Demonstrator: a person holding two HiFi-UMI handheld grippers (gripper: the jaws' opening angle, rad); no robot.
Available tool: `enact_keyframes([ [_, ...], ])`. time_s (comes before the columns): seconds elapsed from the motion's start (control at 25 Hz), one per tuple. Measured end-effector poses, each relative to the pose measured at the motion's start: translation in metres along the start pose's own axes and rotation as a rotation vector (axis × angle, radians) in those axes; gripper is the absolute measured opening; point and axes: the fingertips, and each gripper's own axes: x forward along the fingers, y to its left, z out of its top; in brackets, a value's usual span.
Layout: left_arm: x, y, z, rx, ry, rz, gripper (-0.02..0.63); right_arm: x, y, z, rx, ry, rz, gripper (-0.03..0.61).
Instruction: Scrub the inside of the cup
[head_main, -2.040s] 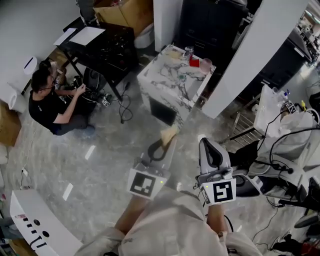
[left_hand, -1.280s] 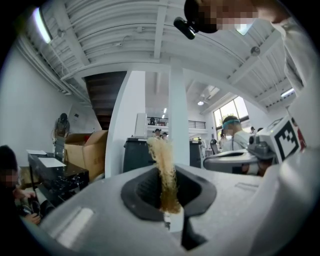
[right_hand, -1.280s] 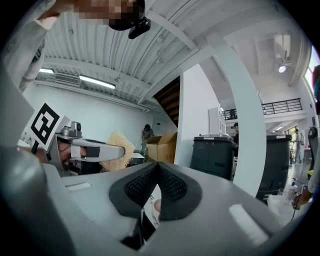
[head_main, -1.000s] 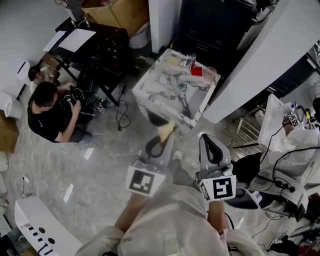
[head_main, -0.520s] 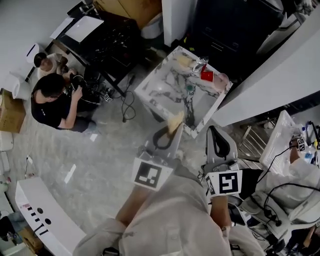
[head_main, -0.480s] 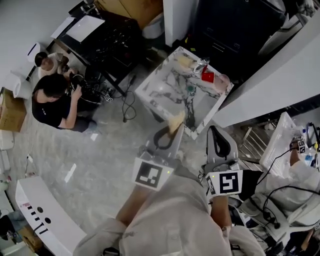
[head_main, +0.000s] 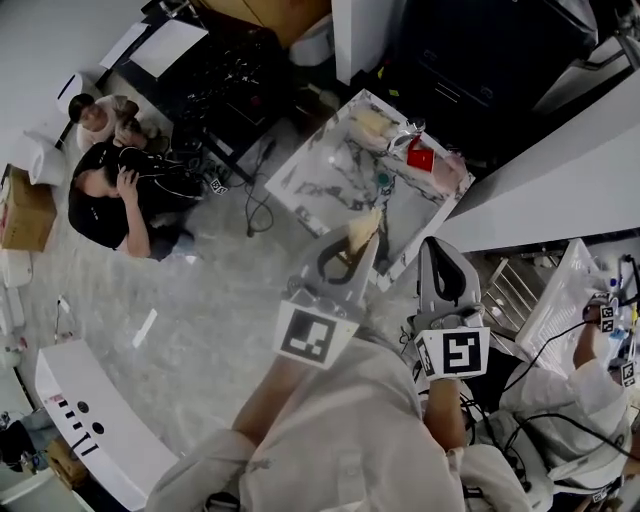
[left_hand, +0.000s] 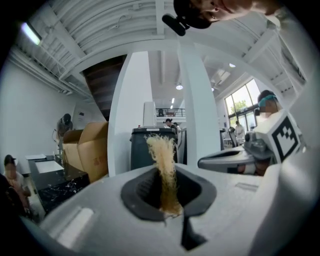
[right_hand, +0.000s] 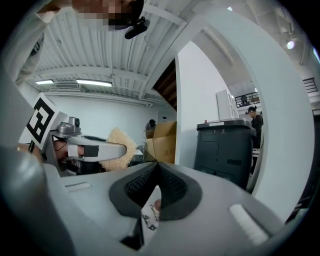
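Observation:
My left gripper (head_main: 360, 238) is shut on a tan, fibrous scrub sponge (head_main: 361, 230), which sticks up past the dark pads (left_hand: 140, 192) in the left gripper view (left_hand: 164, 167). My right gripper (head_main: 441, 248) is held beside it, shut, with nothing in it (right_hand: 156, 172). Both hover above the floor just short of a marble-topped table (head_main: 320, 185). At the table's far end stand a red cup-like item (head_main: 421, 158), a pale pink cup (head_main: 456, 168) and a shiny object (head_main: 407, 130). The right gripper view also shows the left gripper (right_hand: 90, 150) and its sponge (right_hand: 121, 145).
Two people (head_main: 110, 190) sit on the floor at the left by a black desk (head_main: 205, 75) with cables under it. A white slanted wall (head_main: 560, 170) rises on the right and a white unit (head_main: 90, 420) stands at lower left. A dark bin (left_hand: 150, 145) and cardboard boxes (left_hand: 90, 145) lie ahead.
The marble table has come closer and now lies just past the gripper tips. Both grippers keep their pose, the left still shut on the sponge.

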Motion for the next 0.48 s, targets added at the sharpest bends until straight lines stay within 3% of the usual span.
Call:
enact_keyframes([
  [0.2,0.036,0.012,-0.013,0.0,0.014,-0.053,0.028,0.027,-0.021,-0.019,0.009,0.03,-0.048,-0.003],
  [0.48,0.088,0.04,-0.034,0.008,0.028,-0.2,0.028,0.067,-0.05,-0.047,0.039,0.088,-0.188,-0.003],
])
